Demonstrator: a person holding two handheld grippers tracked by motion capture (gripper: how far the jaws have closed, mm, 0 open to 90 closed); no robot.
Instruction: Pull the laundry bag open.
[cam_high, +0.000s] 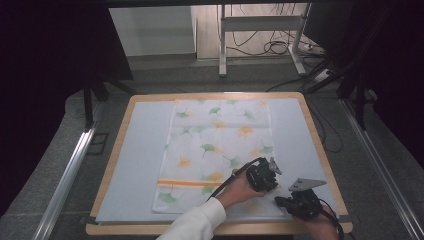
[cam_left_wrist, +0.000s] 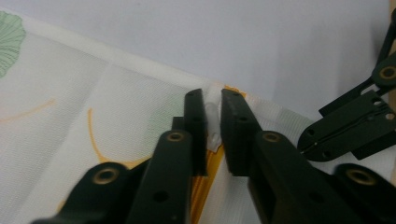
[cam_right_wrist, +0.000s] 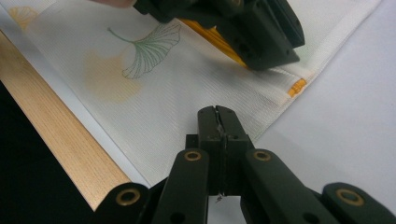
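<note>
White mesh cloth (cam_high: 215, 150) with green and orange ginkgo leaves lies flat on the pale blue mat (cam_high: 140, 150) over my wooden table (cam_high: 116, 150), running from the far edge toward me, with an orange stripe (cam_high: 187, 183) across its near part. Both my tools are at its near right corner.

My left gripper (cam_left_wrist: 213, 122) has its jaws drawn narrow at the right hem, just where the orange stripe ends. A small whitish tab (cam_left_wrist: 213, 116), perhaps a zipper pull, sits in the slim gap between them; I cannot tell whether the pads truly bite it or only flank it. My right gripper (cam_right_wrist: 218, 128) has its jaws pressed fully together at the cloth's near right edge, a little nearer to me than the left one. They seem to pinch a thin bit of the hem, though the fabric there is hard to make out.

My worry is the left grip. The tab is small and the mesh is slippery, so a pull could slide the jaws off it. If my right hold is only on air, the whole cloth would drag across the mat and wrinkle rather than stay taut. Pulling at an angle could also bunch the hem and jam things.
</note>
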